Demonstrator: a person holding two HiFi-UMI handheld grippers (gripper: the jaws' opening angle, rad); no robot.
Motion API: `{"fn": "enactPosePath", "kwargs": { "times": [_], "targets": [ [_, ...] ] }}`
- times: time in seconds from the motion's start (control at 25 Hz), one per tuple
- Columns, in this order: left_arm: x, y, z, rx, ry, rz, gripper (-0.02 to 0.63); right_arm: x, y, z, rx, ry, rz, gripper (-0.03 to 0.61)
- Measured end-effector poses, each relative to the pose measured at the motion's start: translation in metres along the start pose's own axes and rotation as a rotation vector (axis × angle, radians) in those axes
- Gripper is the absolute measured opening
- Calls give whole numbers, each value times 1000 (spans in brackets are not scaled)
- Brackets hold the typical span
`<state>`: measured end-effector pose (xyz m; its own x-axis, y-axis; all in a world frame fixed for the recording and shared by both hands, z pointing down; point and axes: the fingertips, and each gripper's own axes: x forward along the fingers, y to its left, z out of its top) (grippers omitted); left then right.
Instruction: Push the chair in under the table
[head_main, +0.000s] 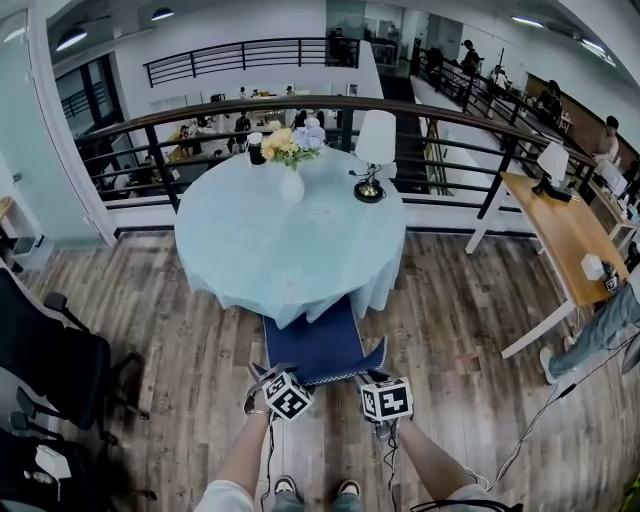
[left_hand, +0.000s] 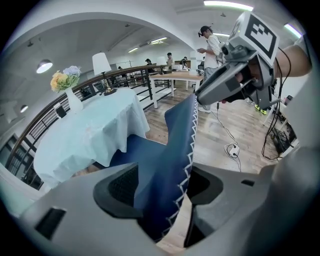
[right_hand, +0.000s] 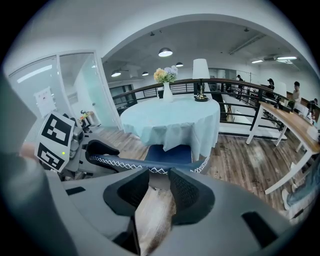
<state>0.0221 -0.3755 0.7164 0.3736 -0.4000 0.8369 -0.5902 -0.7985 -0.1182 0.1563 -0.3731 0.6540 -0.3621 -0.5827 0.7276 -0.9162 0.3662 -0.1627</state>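
The blue chair (head_main: 320, 345) stands at the near side of the round table (head_main: 230, 240), which wears a pale blue cloth. The front of its seat lies beneath the cloth's hem. My left gripper (head_main: 265, 378) holds the left end of the white-stitched backrest (left_hand: 172, 150), which fills the gap between the jaws of that left gripper (left_hand: 165, 187). My right gripper (head_main: 372, 378) is at the backrest's right end. In the right gripper view the backrest's rim (right_hand: 125, 162) runs just past the tips of this right gripper (right_hand: 159, 175), and only floor shows between its pads.
A vase of flowers (head_main: 292, 185) and a lamp (head_main: 372, 150) stand on the table. A black railing (head_main: 430, 130) runs behind it. A wooden desk (head_main: 565, 230) stands to the right, black office chairs (head_main: 50, 360) to the left. A cable (head_main: 540, 410) lies on the floor.
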Motion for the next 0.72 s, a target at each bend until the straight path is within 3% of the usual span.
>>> {"fn": "enactPosePath", "kwargs": {
  "times": [0.72],
  "targets": [
    [12,1,14,-12,2,-44,259,4,-17,11,-7,28,3,144]
  ]
}}
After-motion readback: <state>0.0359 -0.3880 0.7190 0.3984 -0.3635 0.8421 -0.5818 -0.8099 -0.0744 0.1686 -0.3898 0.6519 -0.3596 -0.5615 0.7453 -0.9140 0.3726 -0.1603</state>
